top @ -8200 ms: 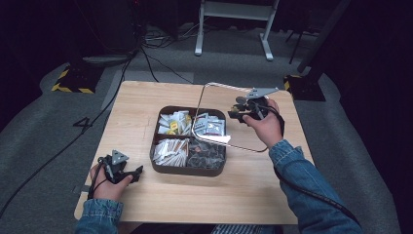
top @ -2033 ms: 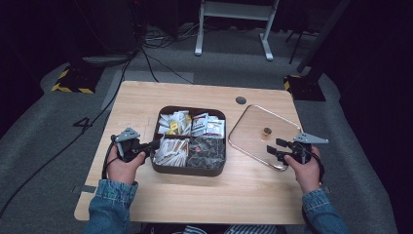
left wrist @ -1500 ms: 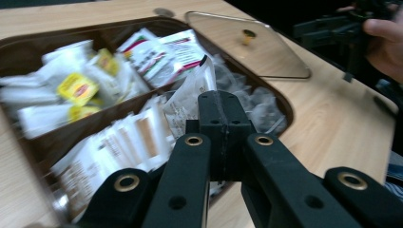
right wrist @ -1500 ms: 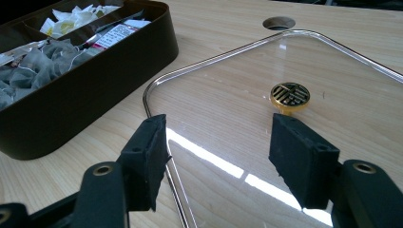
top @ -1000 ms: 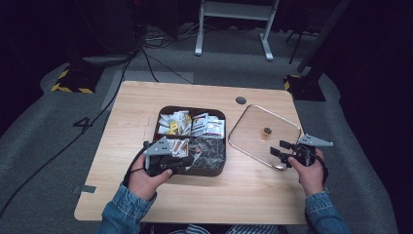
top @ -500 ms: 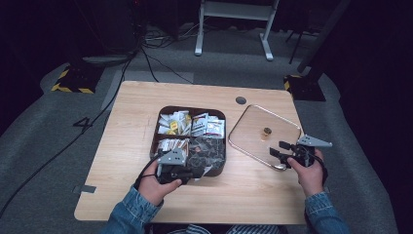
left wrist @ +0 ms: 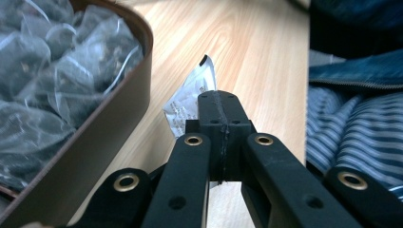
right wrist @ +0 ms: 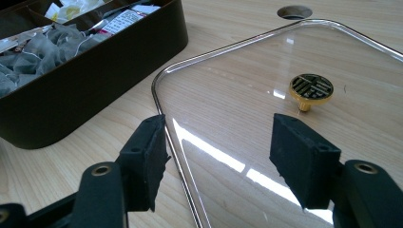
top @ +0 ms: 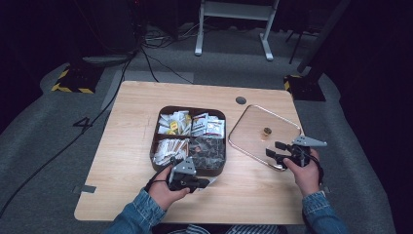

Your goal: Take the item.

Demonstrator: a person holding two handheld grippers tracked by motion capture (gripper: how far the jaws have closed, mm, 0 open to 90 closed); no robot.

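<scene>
Sachet (left wrist: 190,97) of thin printed foil lies flat on the table (left wrist: 266,57) at the middle of the left gripper view, just beside the brown compartment box (left wrist: 102,128) holding grey mesh tea bags (left wrist: 52,61). Left gripper (left wrist: 219,102) has its jaws pressed together over the sachet's near edge; whether they pinch it I cannot tell. It looks light, limp and slick, so a corner is the best hold. Right gripper (right wrist: 218,142), jaws spread, hovers over the rim of the glass lid (right wrist: 266,85) with its brass knob (right wrist: 311,88).
</scene>
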